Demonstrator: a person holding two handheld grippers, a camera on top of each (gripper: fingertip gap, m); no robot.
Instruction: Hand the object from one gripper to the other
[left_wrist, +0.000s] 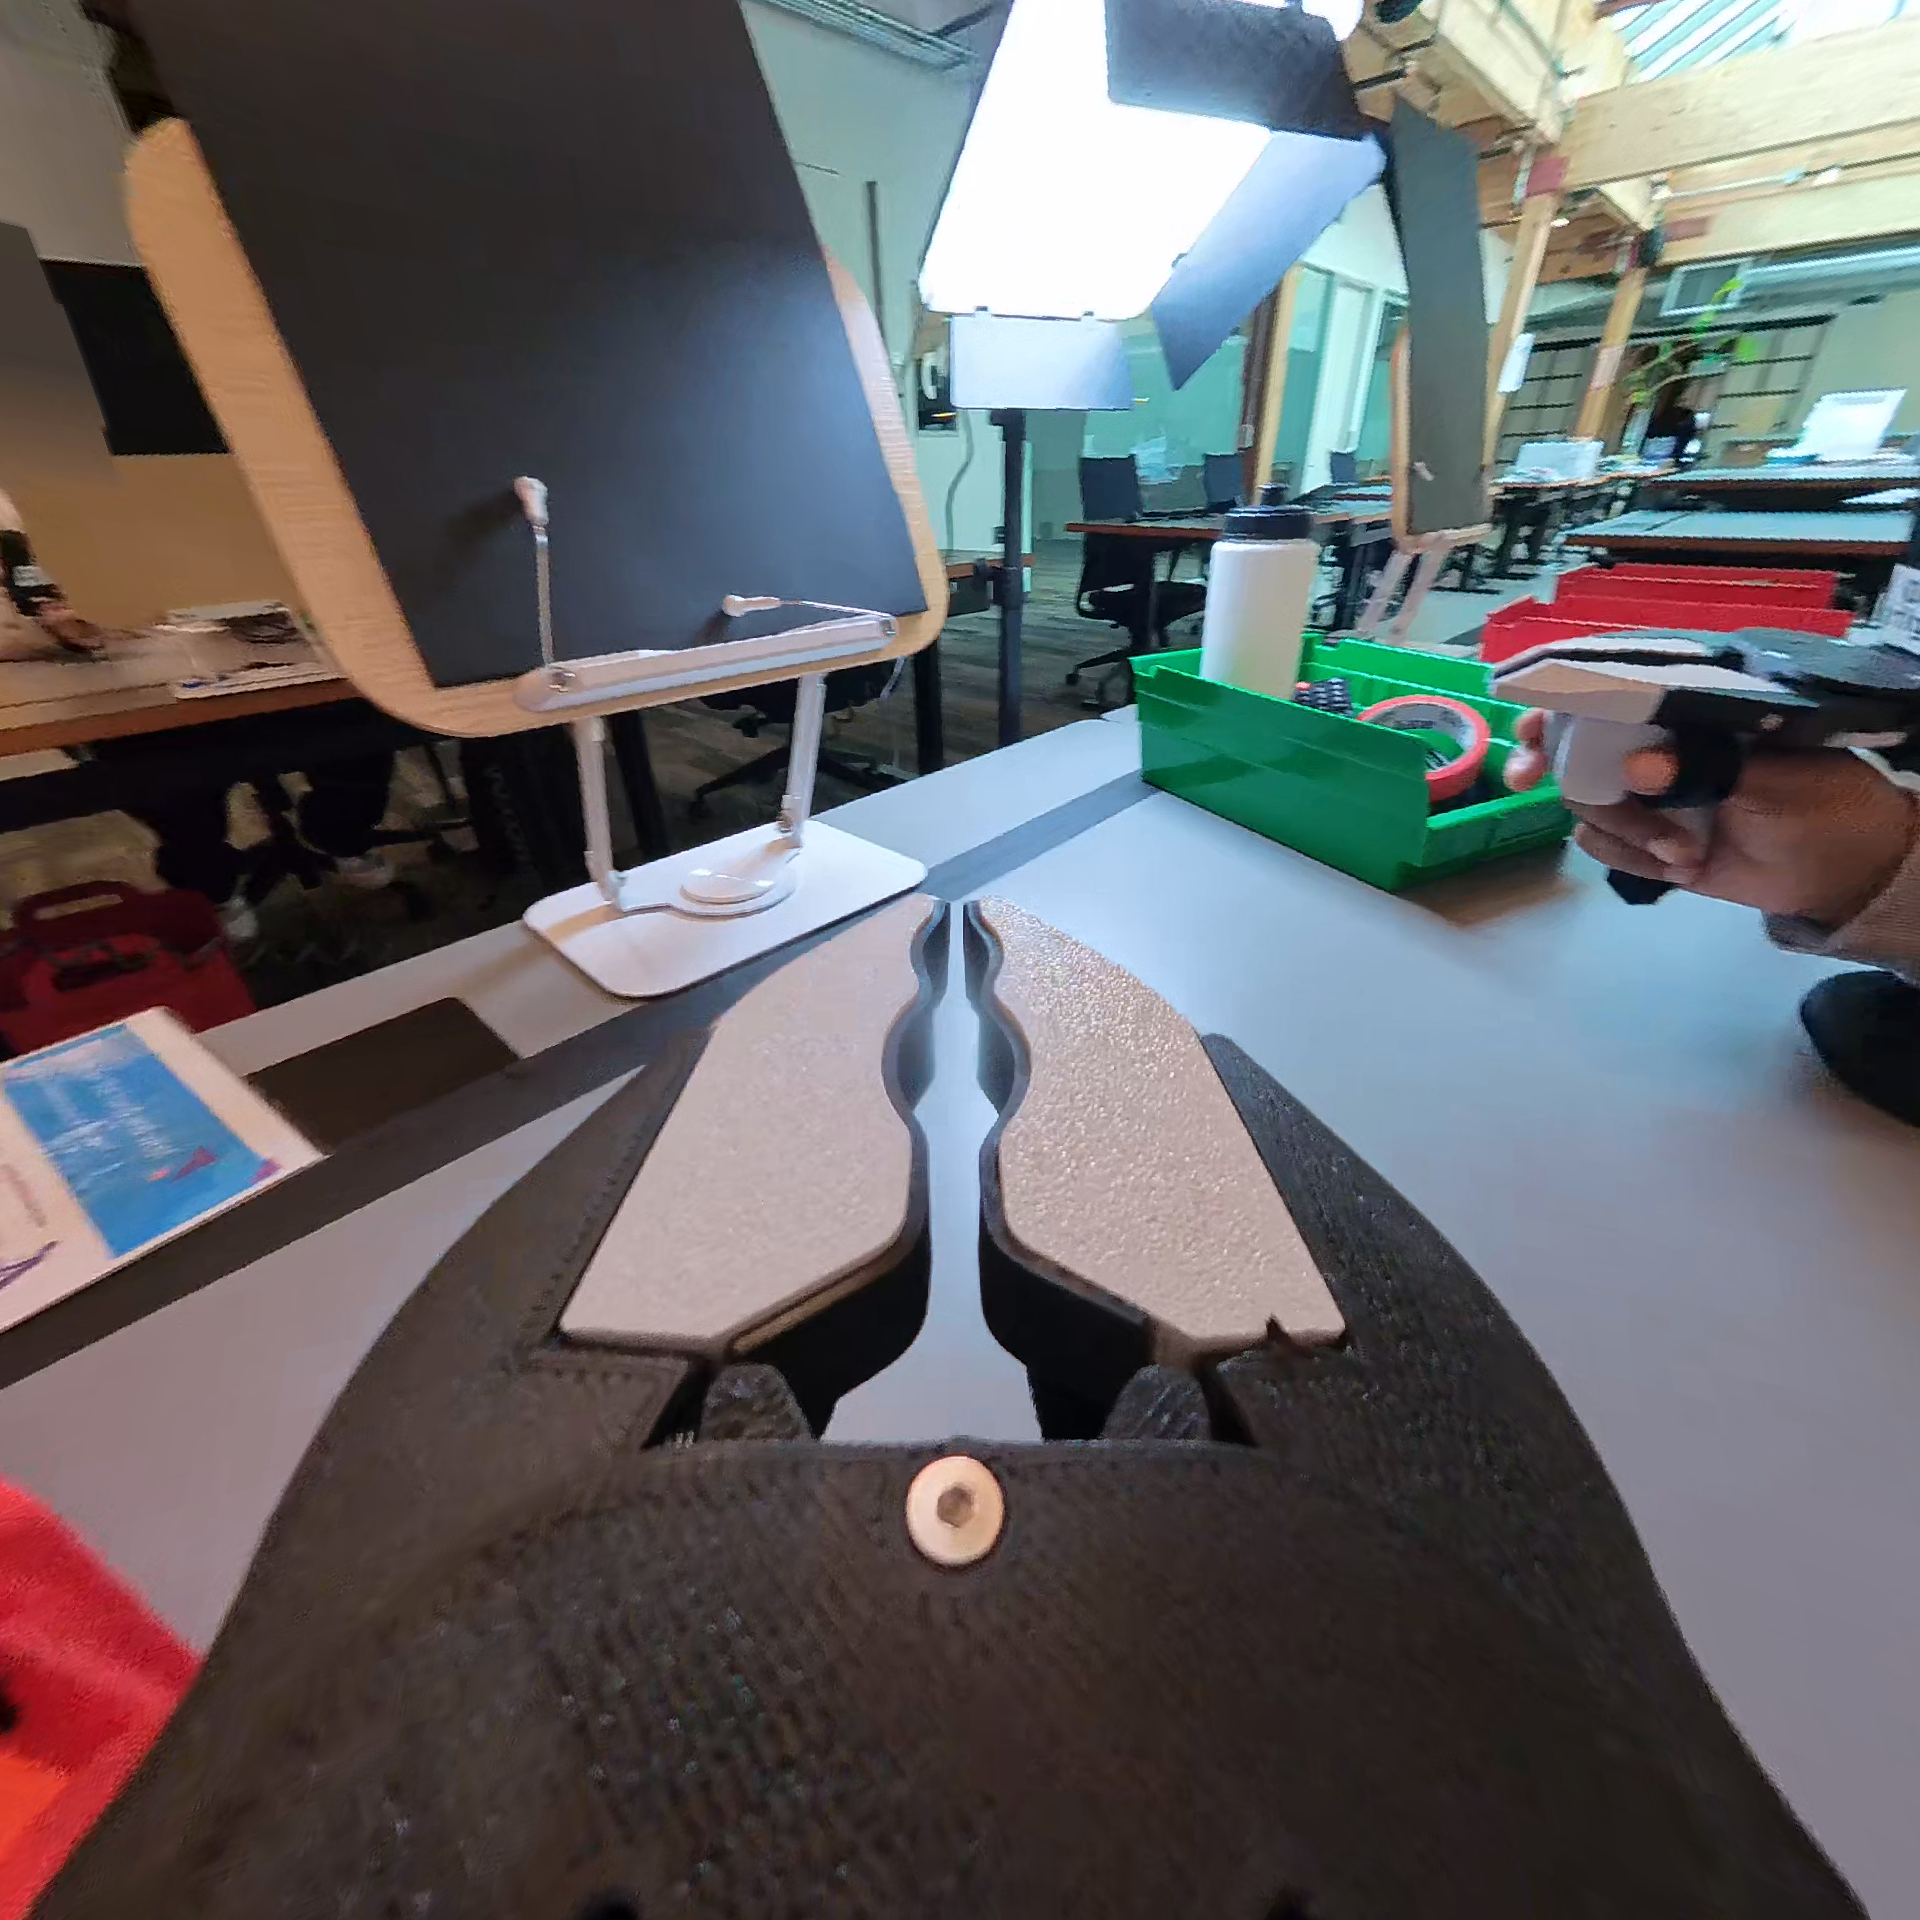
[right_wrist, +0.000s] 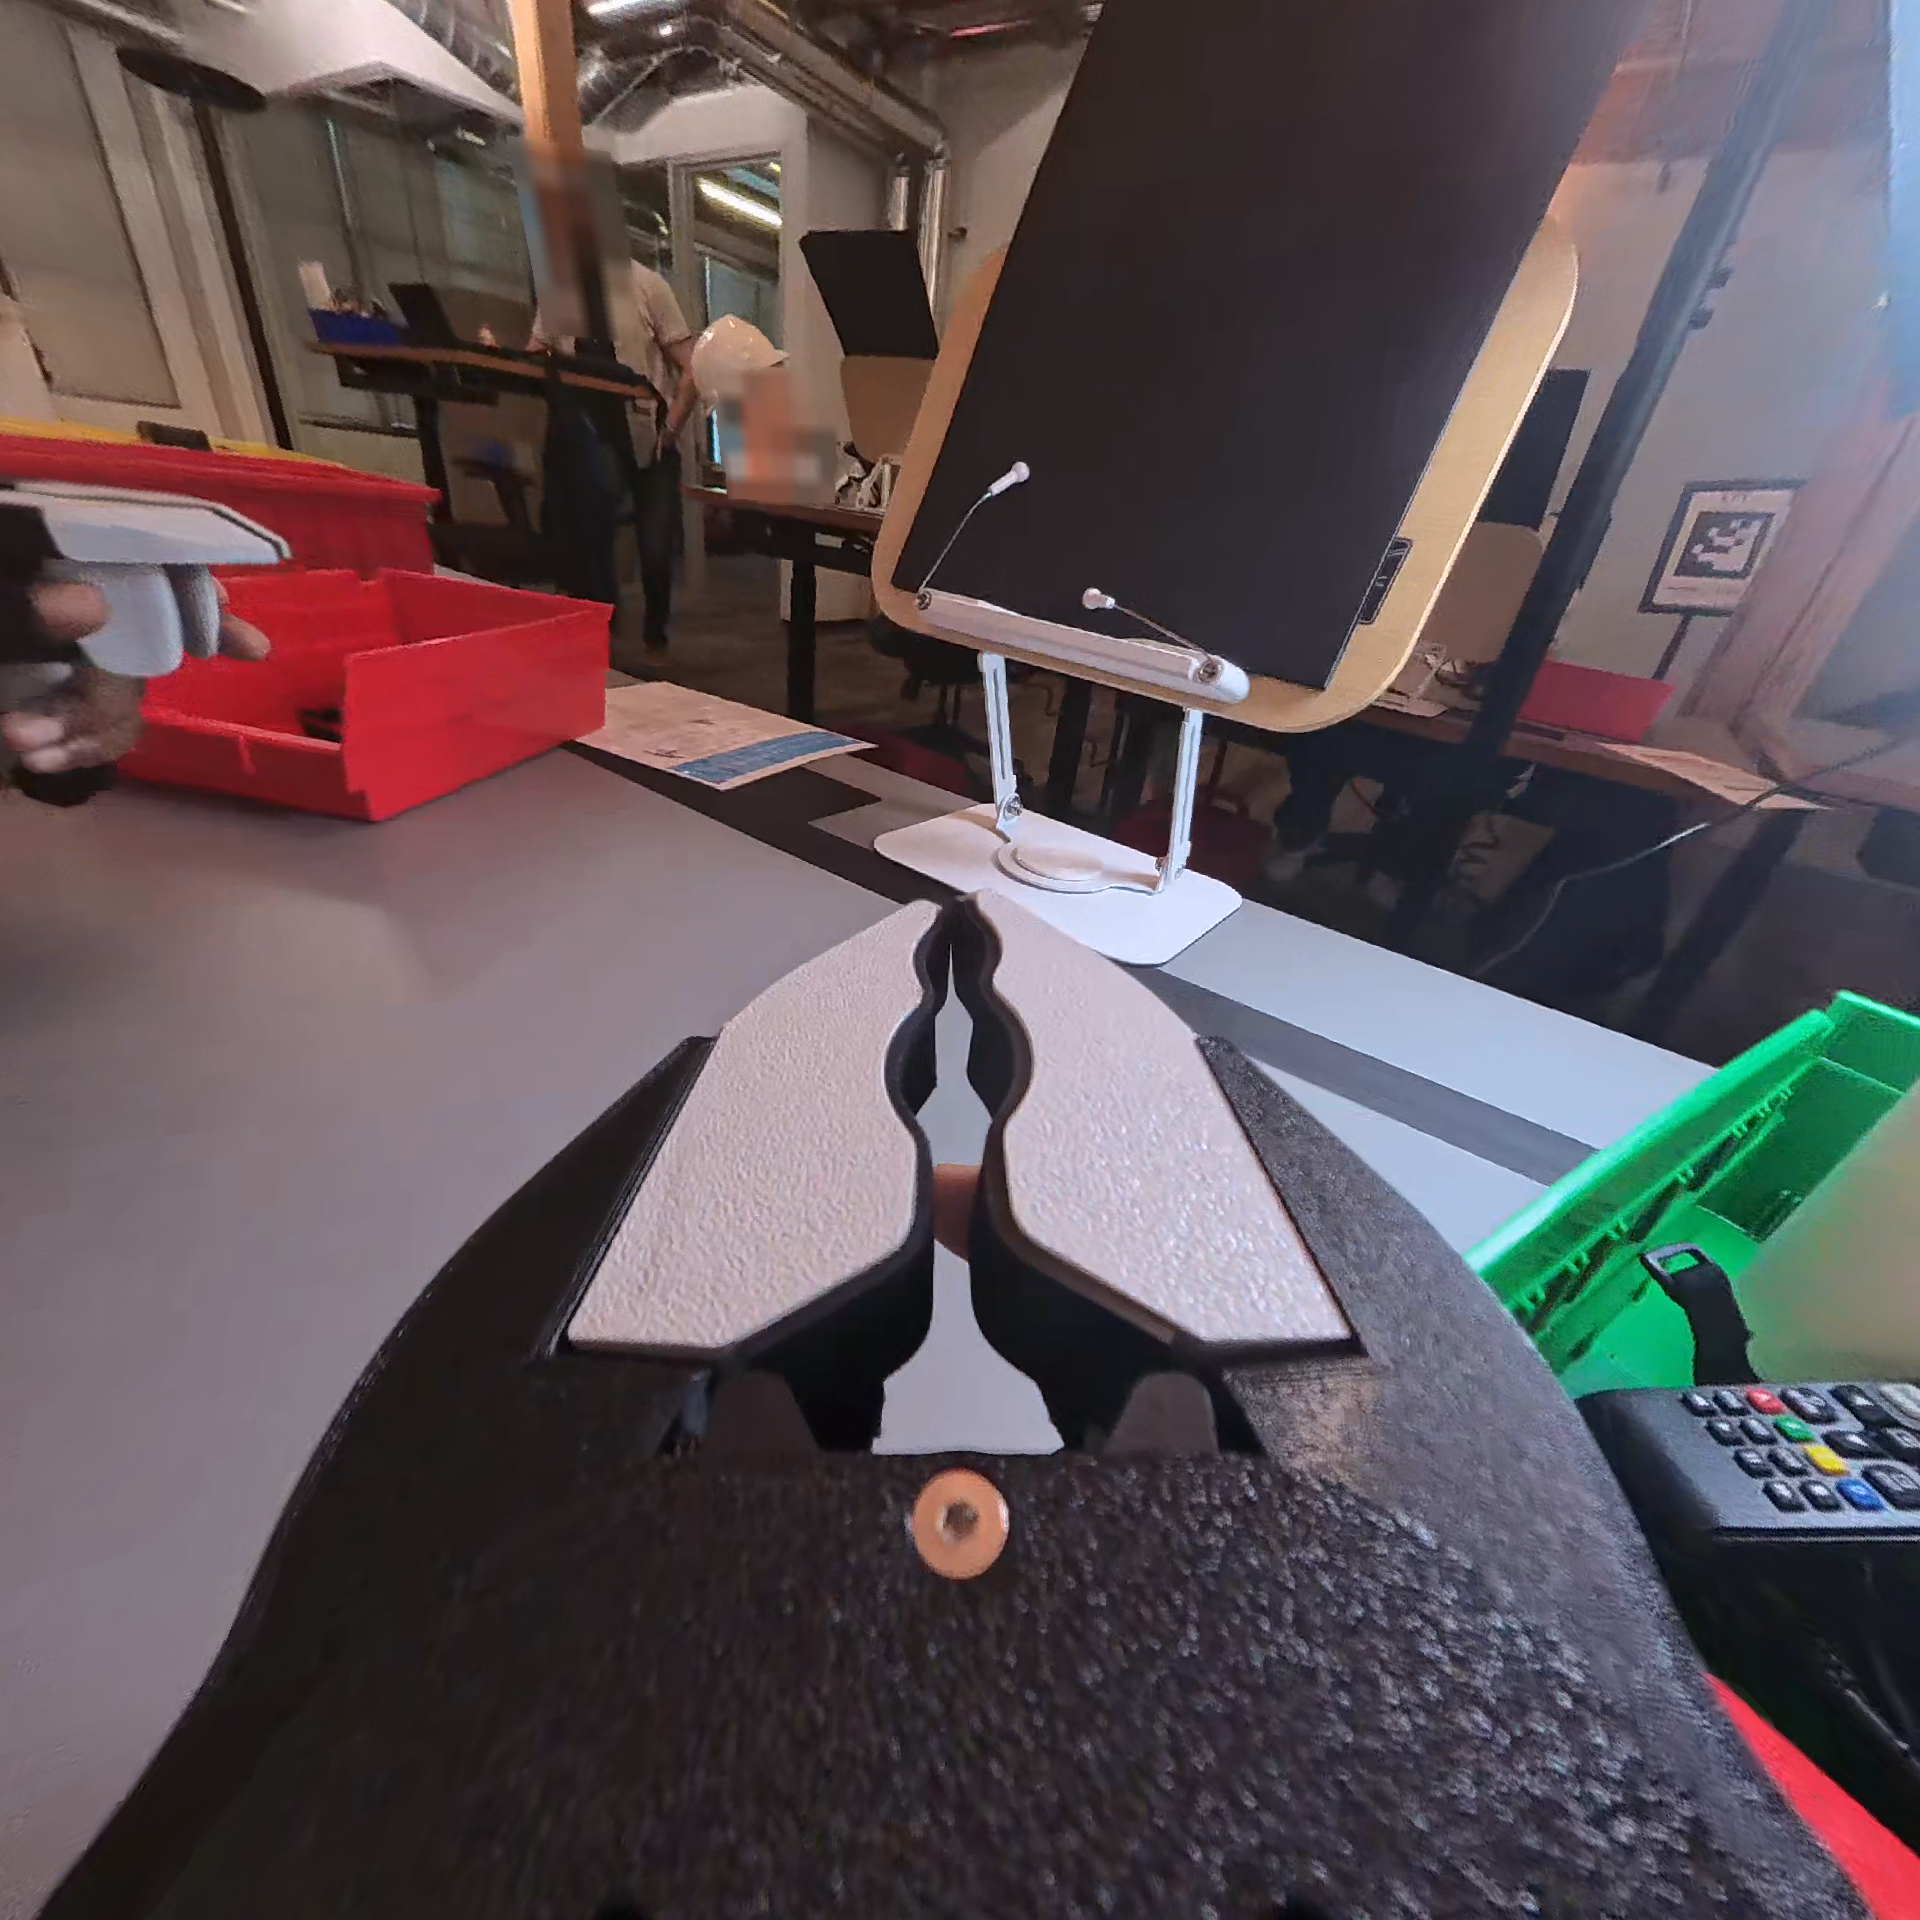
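My left gripper (left_wrist: 956, 920) is shut and empty, held low over the grey table (left_wrist: 1351, 1091). My right gripper (right_wrist: 954, 920) is also shut and empty over the same table (right_wrist: 312, 987). Each shows in the other's view, held by a hand: the right gripper (left_wrist: 1512, 681) at the far right, the left gripper (right_wrist: 272, 545) at the far left. They are well apart. No object is held. A red tape roll (left_wrist: 1429, 732) lies in the green bin (left_wrist: 1288, 784). A black remote (right_wrist: 1797, 1455) lies at my lower right.
A black board on a white stand (left_wrist: 717, 914) stands at the table's far edge, also in the right wrist view (right_wrist: 1081, 883). A white bottle (left_wrist: 1257, 592) stands in the green bin (right_wrist: 1662, 1164). A red bin (right_wrist: 416, 686) and a printed sheet (left_wrist: 114, 1132) are on the left. Across from one pair of fingers to the other is roughly 30 cm. To reach the black remote (right_wrist: 1797, 1455) in a straight line is about 25 cm for my right fingers, about 50 cm for my left.
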